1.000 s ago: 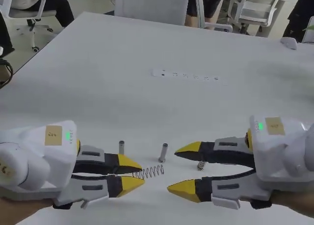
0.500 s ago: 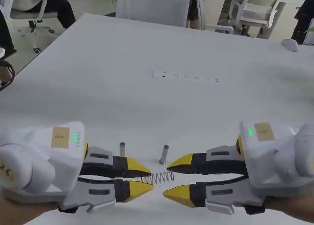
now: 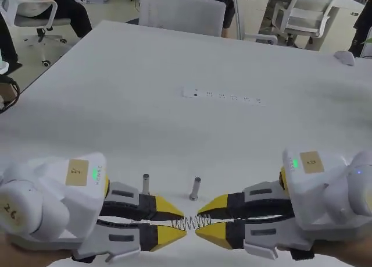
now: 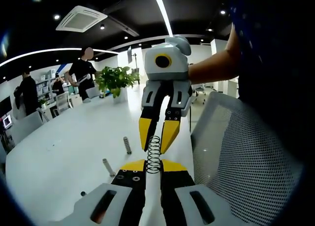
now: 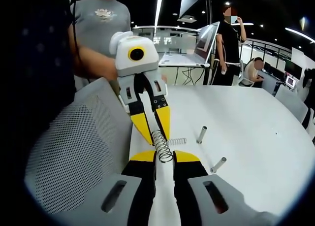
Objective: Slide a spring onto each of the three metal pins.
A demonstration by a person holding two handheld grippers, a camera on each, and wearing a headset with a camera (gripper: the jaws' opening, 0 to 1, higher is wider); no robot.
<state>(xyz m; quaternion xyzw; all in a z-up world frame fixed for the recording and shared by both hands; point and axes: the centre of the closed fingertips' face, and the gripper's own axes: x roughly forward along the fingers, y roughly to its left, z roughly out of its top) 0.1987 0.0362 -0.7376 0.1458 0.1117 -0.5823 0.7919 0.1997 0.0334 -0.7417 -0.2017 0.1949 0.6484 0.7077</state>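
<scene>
Near the front edge of the white surface (image 3: 174, 121), a spring (image 3: 190, 223) spans the gap between two facing tools. The left hand-held gripper (image 3: 178, 221) is narrowed onto one end and the right hand-held gripper (image 3: 200, 221) onto the other. Just beyond stand a left pin (image 3: 145, 183) and a right pin (image 3: 195, 188), upright and apart. A second spring (image 5: 178, 141) lies flat near them.

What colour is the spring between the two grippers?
The spring is plain silvery metal, and it shows best in the left gripper view.
</scene>
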